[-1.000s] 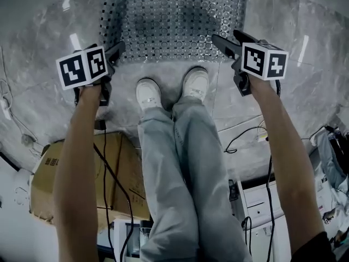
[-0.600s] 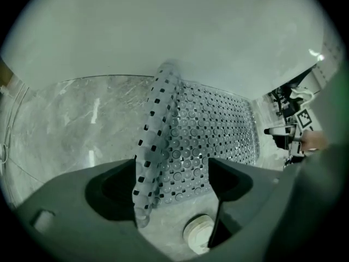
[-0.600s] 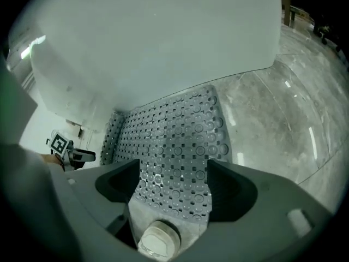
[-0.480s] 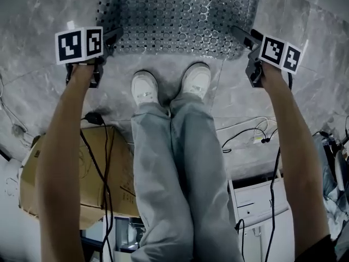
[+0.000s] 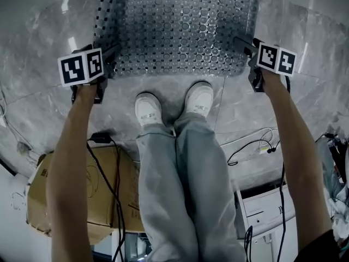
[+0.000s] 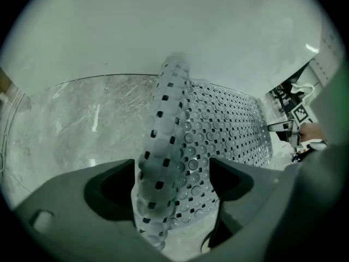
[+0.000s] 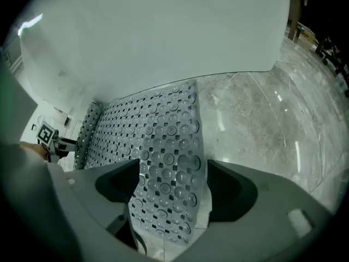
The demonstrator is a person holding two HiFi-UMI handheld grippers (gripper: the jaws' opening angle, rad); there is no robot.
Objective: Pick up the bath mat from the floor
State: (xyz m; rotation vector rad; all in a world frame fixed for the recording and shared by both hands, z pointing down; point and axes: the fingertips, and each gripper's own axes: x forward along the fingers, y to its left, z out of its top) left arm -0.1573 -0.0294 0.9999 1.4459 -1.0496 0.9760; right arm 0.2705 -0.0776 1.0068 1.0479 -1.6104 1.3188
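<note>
A grey, hole-studded bath mat [image 5: 180, 26] lies on the marble floor in front of the person's feet. Its left edge curls up. My left gripper [image 5: 113, 52] is at the mat's near left corner. In the left gripper view the curled mat edge [image 6: 163, 162] stands between the jaws of the left gripper [image 6: 172, 176], which are opening, with a gap on the right side. My right gripper [image 5: 241, 40] is at the near right corner. In the right gripper view the mat corner [image 7: 169, 168] lies between the wide-apart jaws of the right gripper [image 7: 172, 176].
The person's white shoes [image 5: 150, 108] stand just short of the mat's near edge. Behind them are a cardboard box [image 5: 103, 195], loose cables [image 5: 251, 146] and a white cabinet [image 5: 267, 212]. A pale wall [image 7: 163, 37] rises beyond the mat.
Both grippers have moved forward from just short of the mat's near edge onto its two near corners. The mat itself lies as before.
</note>
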